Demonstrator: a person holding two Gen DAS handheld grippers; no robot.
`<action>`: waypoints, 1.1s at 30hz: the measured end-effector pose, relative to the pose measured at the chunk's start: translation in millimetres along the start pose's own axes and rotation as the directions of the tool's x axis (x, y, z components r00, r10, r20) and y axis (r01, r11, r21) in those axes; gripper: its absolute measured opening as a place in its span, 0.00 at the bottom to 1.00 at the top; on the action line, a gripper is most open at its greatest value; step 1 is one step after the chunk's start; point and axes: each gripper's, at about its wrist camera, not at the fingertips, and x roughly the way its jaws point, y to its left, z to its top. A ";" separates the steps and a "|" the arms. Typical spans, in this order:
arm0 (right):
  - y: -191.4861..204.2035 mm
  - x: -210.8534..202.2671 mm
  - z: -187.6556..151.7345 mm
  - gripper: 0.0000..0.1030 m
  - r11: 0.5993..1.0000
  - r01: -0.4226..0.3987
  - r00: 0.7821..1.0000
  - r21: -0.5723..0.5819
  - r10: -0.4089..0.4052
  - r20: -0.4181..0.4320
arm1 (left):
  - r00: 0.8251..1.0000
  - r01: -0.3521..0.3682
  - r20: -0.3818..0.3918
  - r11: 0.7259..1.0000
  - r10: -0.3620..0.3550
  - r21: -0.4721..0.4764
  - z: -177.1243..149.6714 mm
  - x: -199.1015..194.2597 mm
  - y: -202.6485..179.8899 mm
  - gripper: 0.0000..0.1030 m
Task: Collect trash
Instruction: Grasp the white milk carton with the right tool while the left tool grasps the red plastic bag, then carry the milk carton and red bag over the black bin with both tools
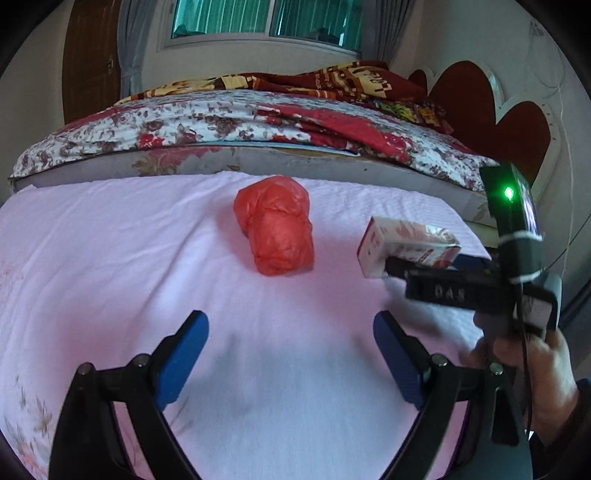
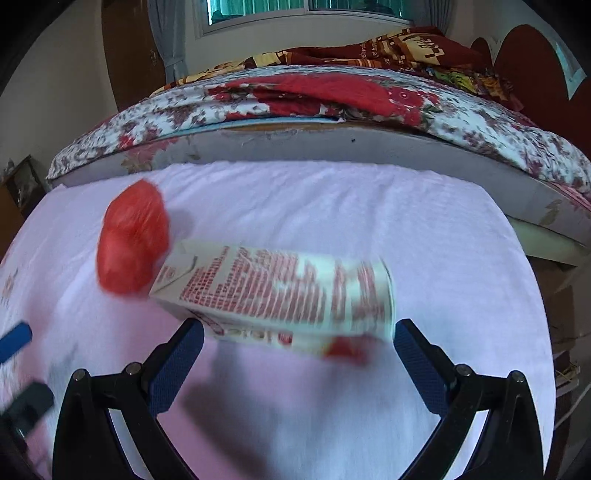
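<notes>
A crumpled red plastic bag (image 1: 275, 225) lies on the pink cloth (image 1: 110, 258); it also shows in the right wrist view (image 2: 133, 240). A white and red carton (image 2: 280, 291) lies on its side right of the bag, and also shows in the left wrist view (image 1: 402, 240). My left gripper (image 1: 291, 354) is open and empty, short of the bag. My right gripper (image 2: 299, 354) is open with its jaws wide on either side of the carton's near edge; the carton is blurred. The right gripper's body (image 1: 461, 288) shows in the left wrist view, just behind the carton.
A bed with a floral quilt (image 1: 221, 125) stands right behind the cloth-covered surface. A red heart-shaped headboard (image 1: 491, 110) is at the right. A window (image 1: 266, 18) and a brown door (image 1: 88, 59) are on the far wall.
</notes>
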 end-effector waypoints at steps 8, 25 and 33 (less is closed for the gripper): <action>1.9 35.9 39.7 1.00 1.000 0.004 1.000 -0.002 -0.004 -0.015 | 0.999 -0.028 0.016 1.000 0.028 -0.005 33.1 22.7 11.0 0.89; -2.9 22.3 38.8 0.34 0.999 -0.035 0.999 -0.020 0.035 -0.014 | 0.994 -0.076 -0.070 0.996 0.079 0.048 56.4 85.6 3.0 0.73; 2.4 14.4 27.4 0.31 0.999 -0.039 0.999 -0.023 0.039 -0.009 | 0.996 -0.021 -0.090 0.999 0.024 0.040 53.9 91.4 11.1 0.31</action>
